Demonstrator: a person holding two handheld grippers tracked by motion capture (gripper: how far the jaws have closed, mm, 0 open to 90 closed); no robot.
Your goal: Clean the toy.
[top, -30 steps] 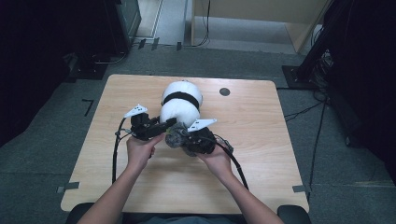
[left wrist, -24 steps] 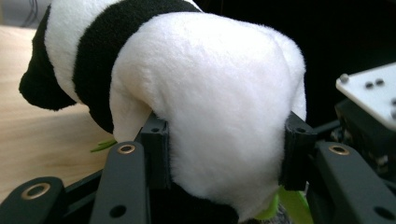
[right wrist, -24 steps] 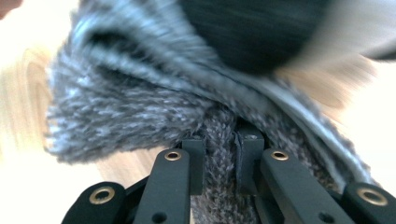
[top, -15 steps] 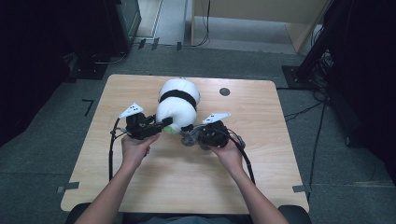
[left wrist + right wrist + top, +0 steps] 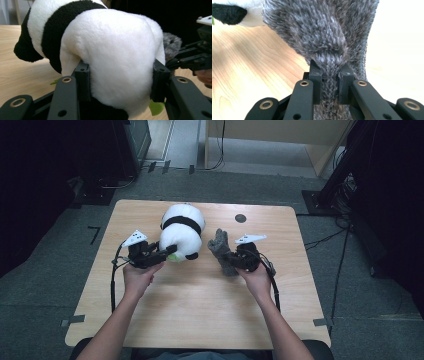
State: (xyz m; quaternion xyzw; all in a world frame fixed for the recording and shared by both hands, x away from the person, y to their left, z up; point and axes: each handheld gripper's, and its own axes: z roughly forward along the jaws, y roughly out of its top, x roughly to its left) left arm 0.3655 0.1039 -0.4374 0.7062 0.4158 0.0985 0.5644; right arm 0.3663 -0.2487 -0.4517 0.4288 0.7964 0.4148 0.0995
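Item under handling: a grey knitted fabric piece point(image 5: 221, 251), fuzzy and glove-like in outline, held just above or resting on the bench point(image 5: 200, 320) right of centre; contact with the surface cannot be confirmed. In the right gripper view the fabric point(image 5: 324, 37) bunches into a narrow pleat between the fingers point(image 5: 315, 82) of the right gripper point(image 5: 236, 261), which are closed tight on it. Judgement: light, limp and compressible, with no risk of breakage; it will droop and swing from any single hold. The knit offers good friction, so slipping is unlikely, though stretching or snagging of loops is possible. A pinch on a gathered fold, as here, looks adequate.

Second item: a plush panda point(image 5: 180, 234), black and white, lying left of centre on the bench, apart from the grey piece. The left gripper point(image 5: 167, 254) is clamped on its rounded white end, fingers point(image 5: 83, 80) sunk into the pile. Judgement: soft, light, bulky; it deforms under pressure, so a broad hold on the body suits best.
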